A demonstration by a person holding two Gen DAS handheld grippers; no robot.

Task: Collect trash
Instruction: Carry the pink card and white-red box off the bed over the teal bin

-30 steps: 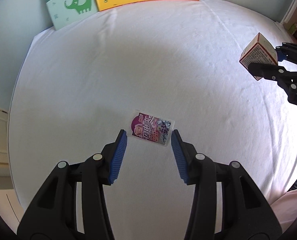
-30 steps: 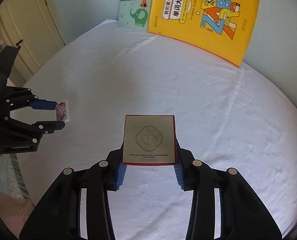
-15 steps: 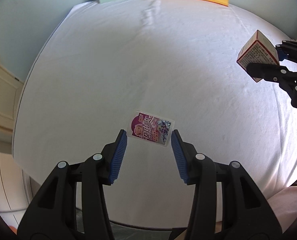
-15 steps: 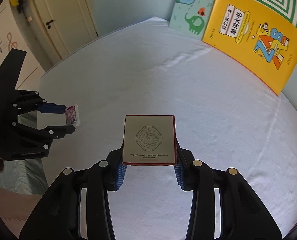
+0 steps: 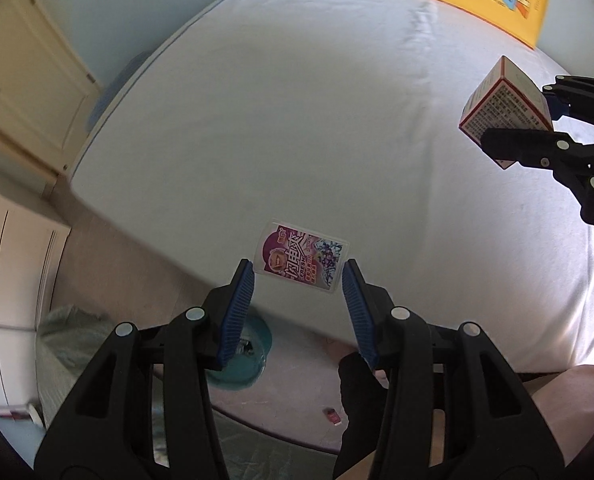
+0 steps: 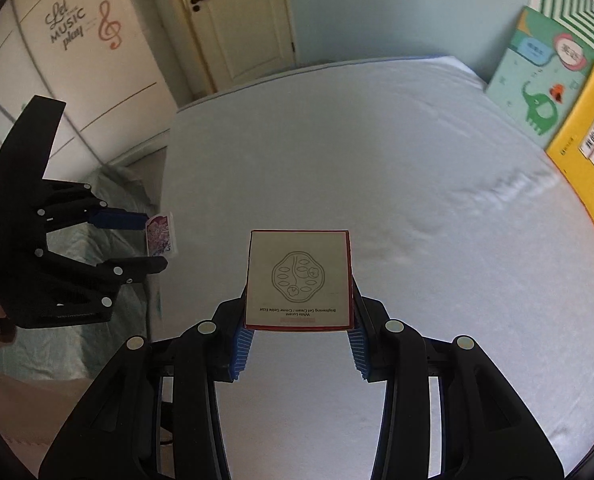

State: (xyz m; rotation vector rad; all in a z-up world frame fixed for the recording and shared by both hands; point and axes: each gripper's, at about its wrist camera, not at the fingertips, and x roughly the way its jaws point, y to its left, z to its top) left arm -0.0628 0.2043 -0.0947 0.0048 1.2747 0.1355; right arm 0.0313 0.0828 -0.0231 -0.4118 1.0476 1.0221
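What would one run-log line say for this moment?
left gripper: shut on snack wrapper | right gripper: shut on cream box | both above bed

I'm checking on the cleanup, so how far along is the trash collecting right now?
Both pickups look done. The left gripper holds the purple snack wrapper lifted past the edge of the bed, and the right gripper clamps the small cream box above the sheet. What is left is dropping both off; a teal bin shows on the floor below the left gripper. No other trash shows on the bed.
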